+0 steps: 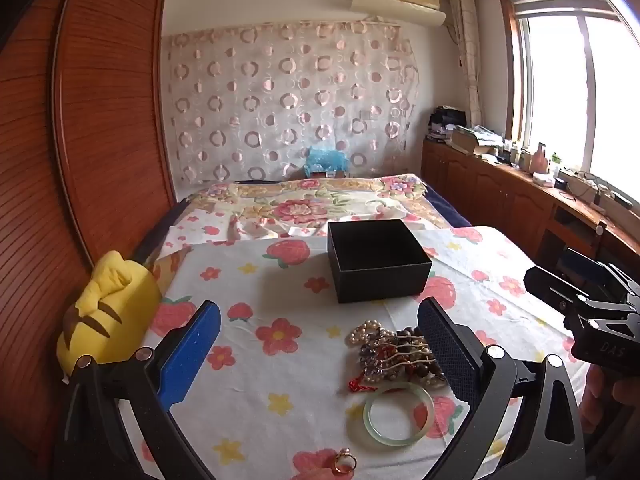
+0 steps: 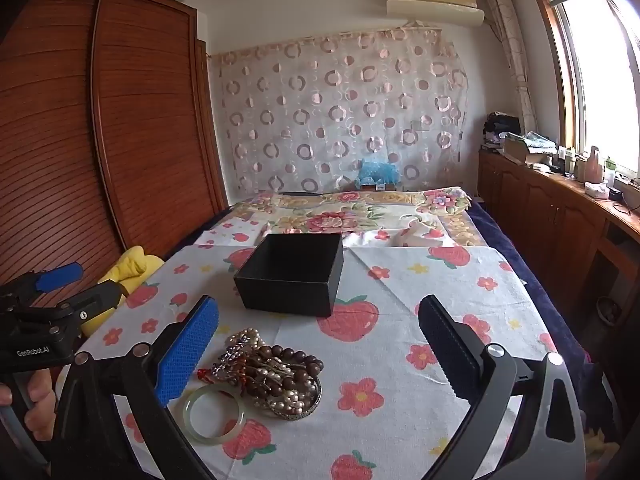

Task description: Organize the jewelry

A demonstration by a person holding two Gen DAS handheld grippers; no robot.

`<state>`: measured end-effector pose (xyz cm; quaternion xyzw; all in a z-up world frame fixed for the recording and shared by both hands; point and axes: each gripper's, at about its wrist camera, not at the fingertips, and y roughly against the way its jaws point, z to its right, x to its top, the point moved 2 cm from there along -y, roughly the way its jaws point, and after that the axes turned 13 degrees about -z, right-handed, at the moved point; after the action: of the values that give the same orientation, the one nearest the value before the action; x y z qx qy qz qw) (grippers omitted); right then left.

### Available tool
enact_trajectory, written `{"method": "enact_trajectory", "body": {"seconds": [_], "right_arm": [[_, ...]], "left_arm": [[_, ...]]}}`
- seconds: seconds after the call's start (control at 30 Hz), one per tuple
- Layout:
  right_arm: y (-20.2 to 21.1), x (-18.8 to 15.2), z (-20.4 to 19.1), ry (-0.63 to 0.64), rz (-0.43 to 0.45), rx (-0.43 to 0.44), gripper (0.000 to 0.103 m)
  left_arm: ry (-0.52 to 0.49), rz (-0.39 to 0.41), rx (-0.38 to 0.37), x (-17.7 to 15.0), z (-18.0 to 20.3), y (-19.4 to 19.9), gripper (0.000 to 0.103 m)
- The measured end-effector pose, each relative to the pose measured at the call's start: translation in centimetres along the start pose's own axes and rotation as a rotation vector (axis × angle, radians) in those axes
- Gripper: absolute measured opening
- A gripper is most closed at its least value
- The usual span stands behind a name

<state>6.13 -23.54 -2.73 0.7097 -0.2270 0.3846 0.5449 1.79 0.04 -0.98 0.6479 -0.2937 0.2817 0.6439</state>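
I see one black box (image 1: 378, 260) sitting open side up on the flowery cloth (image 1: 280, 312). I use this box as my marker. It is nearly square, so I cannot tell a long side, and one corner points toward me in the left view.

On my side of the box, a little way off, lies one pile of beads (image 1: 400, 354). It mixes pearl strands and dark brown bead strands, too tangled for me to count. One pale green bangle (image 1: 398, 414) lies flat, touching the pile on the side away from the box. One gold ring (image 1: 345, 462) lies even farther from the box, past the bangle.

My left gripper (image 1: 320, 340) has its fingers spread wide and holds nothing. The pile sits just by its right finger. My right gripper (image 2: 320, 340) is spread wide too, with nothing in it. Both point slightly down toward the box.

One yellow soft toy (image 1: 108, 312) lies far left of the box.
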Motion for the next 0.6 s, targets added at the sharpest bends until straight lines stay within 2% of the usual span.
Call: {"method": "enact_trajectory", "body": {"seconds": [0.6], "right_arm": [[0.05, -0.01, 0.00, -0.004, -0.005, 0.001, 0.101]], "left_arm": [[0.000, 0.006, 0.001, 0.04, -0.05, -0.07, 0.095]]}}
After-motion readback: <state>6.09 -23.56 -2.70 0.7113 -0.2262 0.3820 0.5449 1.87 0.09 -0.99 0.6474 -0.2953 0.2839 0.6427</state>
